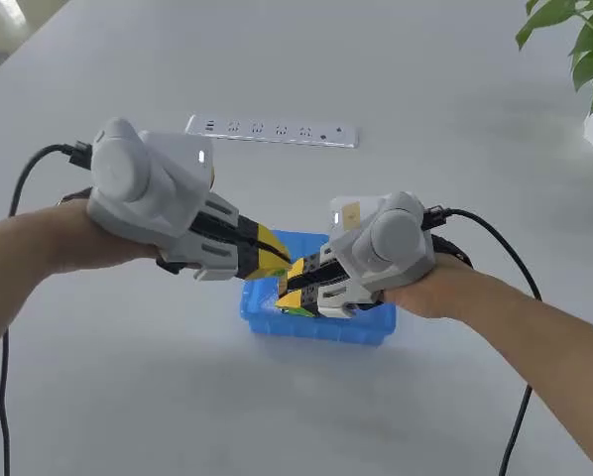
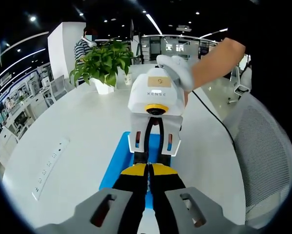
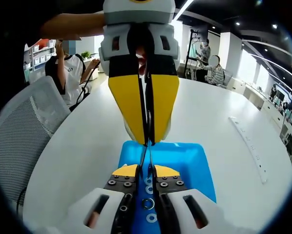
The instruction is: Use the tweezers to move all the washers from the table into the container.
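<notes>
A blue container point(image 1: 316, 328) sits on the white table, and both grippers meet tip to tip just above it. My left gripper point(image 1: 277, 261) comes in from the left and my right gripper point(image 1: 293, 288) from the right. In the right gripper view, thin metal tweezers point(image 3: 146, 153) run from my right gripper point(image 3: 147, 170) up into the yellow jaws of the left gripper point(image 3: 148, 140); both pairs of jaws are closed on them. Several washers point(image 3: 147, 203) lie in the container point(image 3: 185, 161) below. In the left gripper view, my left gripper point(image 2: 147, 168) is shut, facing the right gripper point(image 2: 149, 160) over the container point(image 2: 117, 161).
A white power strip point(image 1: 272, 130) lies on the table beyond the container. A potted plant point(image 1: 584, 50) stands at the far right edge. A grey mesh chair point(image 2: 263, 156) stands beside the table. Cables trail from both grippers. People sit in the background point(image 3: 70, 73).
</notes>
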The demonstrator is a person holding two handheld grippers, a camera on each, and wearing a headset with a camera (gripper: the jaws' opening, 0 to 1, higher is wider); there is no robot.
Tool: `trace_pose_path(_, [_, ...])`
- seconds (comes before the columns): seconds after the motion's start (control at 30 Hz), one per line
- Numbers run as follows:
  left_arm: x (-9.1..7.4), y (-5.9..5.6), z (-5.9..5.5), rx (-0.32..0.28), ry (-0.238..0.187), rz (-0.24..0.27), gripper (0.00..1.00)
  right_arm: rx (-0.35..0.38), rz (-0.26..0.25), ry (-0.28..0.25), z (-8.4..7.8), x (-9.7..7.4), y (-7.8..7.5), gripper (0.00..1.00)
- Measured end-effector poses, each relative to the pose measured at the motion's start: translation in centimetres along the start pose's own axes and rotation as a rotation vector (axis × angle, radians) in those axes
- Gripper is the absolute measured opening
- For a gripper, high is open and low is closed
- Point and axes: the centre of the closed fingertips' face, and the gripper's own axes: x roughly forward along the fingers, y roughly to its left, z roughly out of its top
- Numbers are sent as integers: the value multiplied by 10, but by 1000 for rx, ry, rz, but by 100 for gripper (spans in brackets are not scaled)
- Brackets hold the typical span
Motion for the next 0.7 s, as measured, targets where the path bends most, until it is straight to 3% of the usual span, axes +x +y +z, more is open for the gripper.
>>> trace_pose_path(0.23, [-6,-1,11,2,-8,-2,5,2,-10,8,2,-6,1,12])
trace_pose_path(0.7, [-17,-11,34,33,-12,-6,5,11,-58,-32,19,-26,6,12])
